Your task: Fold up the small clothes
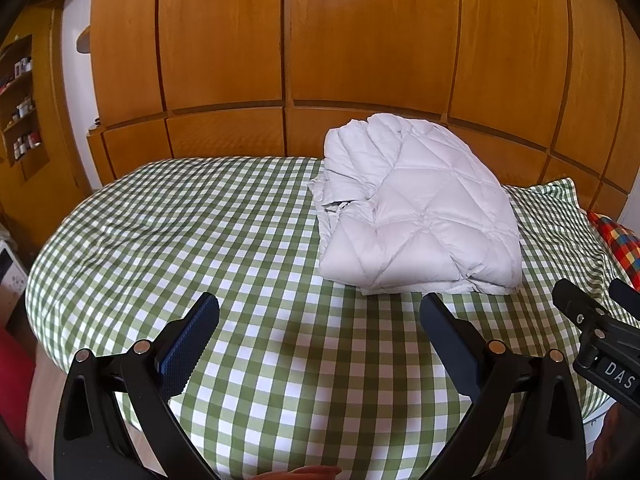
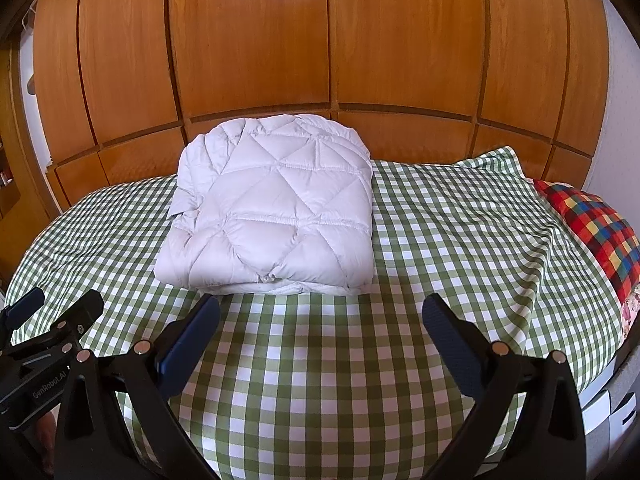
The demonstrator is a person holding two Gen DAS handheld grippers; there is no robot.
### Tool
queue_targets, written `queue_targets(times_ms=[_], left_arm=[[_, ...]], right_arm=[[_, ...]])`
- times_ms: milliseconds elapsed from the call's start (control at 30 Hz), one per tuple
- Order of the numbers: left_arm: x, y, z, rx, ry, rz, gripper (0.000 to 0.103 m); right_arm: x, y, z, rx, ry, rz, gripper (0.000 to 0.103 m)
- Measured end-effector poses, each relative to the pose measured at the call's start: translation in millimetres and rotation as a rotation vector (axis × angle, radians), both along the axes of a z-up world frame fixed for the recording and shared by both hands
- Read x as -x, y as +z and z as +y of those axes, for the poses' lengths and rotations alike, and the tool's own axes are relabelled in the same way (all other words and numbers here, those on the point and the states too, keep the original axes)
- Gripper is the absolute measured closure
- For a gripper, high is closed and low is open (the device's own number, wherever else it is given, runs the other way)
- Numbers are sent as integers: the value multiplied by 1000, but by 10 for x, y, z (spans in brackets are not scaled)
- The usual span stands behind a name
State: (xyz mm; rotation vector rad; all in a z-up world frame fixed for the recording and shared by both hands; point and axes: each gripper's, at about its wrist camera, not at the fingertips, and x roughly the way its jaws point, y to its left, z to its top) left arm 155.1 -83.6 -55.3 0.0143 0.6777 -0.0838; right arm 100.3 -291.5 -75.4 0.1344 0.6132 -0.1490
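Wooden wardrobe doors [image 2: 256,40] fill the background, glossy orange-brown panels w/ dark seams, right behind the bed [image 2: 320,380]. Bed cover is green-and-white checked cotton, flat and matte, a few soft creases toward its left edge. At the right edge a red, yellow and blue checked pillow [image 2: 592,232] peeks from under the cover.

Task item: a pale quilted jacket [image 2: 272,212], puffy, slightly shiny fabric, stitched in triangles and diamonds. It sits toward the far edge of the bed, about mid-width, already in a thick, roughly square bundle. Layered edges show on its left side in the left wrist view [image 1: 416,208]; the near edge looks rounded and a bit bulgy.

Left gripper [image 1: 320,312]: jaws wide apart, holding nothing, hovering over bare cover near the front edge, short of the jacket. Right gripper [image 2: 320,312]: same, jaws spread, empty, its left pad [image 2: 192,340] near the bundle's front edge but not touching. Pads are dark blue, textured rubber; frames black plastic.

Step, as I read it: fold looks basically done, both tools clear of it, so either finished or about to tidy. Next move, if any, prob. calls for pressing or squaring the springy bundle, since padded fabric tends to puff back open; slick shell may slip in the pads.
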Motion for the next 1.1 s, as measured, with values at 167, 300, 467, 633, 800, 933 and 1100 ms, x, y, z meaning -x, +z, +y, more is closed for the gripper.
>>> queue_targets(times_ms=[167, 300, 467, 633, 800, 933, 1100], left_arm=[[7, -4, -7, -1, -4, 1, 4], [0, -10, 2, 2, -11, 2, 4], [-12, -17, 20, 14, -14, 11, 4], [-27, -28, 34, 30, -17, 27, 4], [-18, -32, 19, 30, -22, 24, 4], [-21, -40, -2, 35, -33, 30, 4], [-17, -73, -49, 21, -35, 36, 4]], right_arm=[[1, -3, 3, 0, -2, -2, 2], [3, -8, 5, 0, -1, 1, 2], [-11, -7, 4, -1, 4, 6, 2], [-18, -7, 5, 0, 7, 10, 2], [-26, -11, -2, -1, 9, 12, 2], [-31, -18, -14, -1, 11, 15, 2], [-40, -31, -29, -4, 8, 19, 2]])
